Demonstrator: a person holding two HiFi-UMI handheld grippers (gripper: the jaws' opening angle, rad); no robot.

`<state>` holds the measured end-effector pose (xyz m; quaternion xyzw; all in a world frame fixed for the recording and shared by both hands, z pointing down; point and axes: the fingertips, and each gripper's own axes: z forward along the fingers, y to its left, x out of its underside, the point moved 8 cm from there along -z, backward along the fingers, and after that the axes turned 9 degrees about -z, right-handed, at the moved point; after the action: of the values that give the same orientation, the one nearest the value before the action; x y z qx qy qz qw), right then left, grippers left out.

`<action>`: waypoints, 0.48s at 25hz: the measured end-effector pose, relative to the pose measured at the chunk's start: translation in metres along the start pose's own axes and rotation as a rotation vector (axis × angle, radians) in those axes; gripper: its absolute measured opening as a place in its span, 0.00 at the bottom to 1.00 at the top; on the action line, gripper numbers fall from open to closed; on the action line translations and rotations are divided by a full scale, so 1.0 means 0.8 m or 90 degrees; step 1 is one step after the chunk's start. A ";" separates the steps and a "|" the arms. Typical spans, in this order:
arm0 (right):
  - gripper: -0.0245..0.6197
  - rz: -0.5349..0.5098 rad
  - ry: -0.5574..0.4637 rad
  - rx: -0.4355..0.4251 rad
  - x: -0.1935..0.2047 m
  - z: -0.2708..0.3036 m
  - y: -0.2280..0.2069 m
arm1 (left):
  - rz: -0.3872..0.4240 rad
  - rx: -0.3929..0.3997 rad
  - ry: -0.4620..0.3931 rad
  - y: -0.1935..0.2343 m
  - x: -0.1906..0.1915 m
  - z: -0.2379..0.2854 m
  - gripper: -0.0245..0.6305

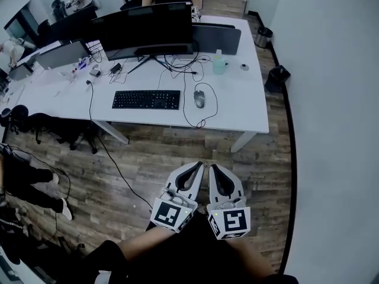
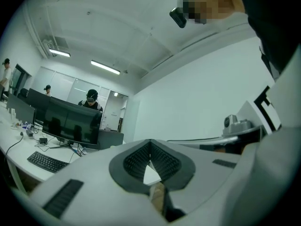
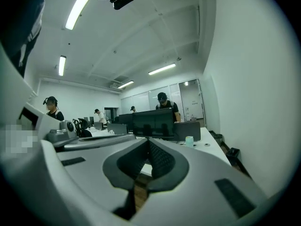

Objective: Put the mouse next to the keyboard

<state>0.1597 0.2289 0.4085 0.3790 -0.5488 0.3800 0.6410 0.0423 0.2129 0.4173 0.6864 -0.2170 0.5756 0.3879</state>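
A dark wired mouse (image 1: 199, 98) lies on the white desk (image 1: 237, 108), just right of the black keyboard (image 1: 146, 99); the keyboard (image 2: 47, 162) also shows low at the left of the left gripper view. Both grippers hang close to the person's body, well short of the desk, above the wooden floor. My left gripper (image 1: 198, 166) is shut with nothing in it. My right gripper (image 1: 214, 168) is shut and empty too, and its tips meet. The two sit side by side, nearly touching.
A wide curved monitor (image 1: 147, 29) stands behind the keyboard, with cables and a pale green bottle (image 1: 219, 64) beside it. Two bins (image 1: 276, 76) stand at the desk's right end by the wall. People work at desks farther back. A person's legs (image 1: 29, 185) show at left.
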 end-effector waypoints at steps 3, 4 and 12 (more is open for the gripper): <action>0.07 -0.013 -0.009 0.009 0.003 -0.012 0.009 | 0.015 0.002 -0.020 -0.012 0.000 -0.014 0.04; 0.07 -0.013 -0.009 0.011 0.005 -0.014 0.012 | 0.018 0.004 -0.020 -0.014 0.003 -0.019 0.04; 0.07 -0.032 -0.014 -0.013 -0.003 -0.025 0.044 | -0.005 0.007 -0.006 -0.014 0.004 -0.056 0.04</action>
<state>0.1359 0.2619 0.4065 0.3904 -0.5500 0.3538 0.6481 0.0235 0.2554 0.4186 0.6919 -0.2132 0.5721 0.3854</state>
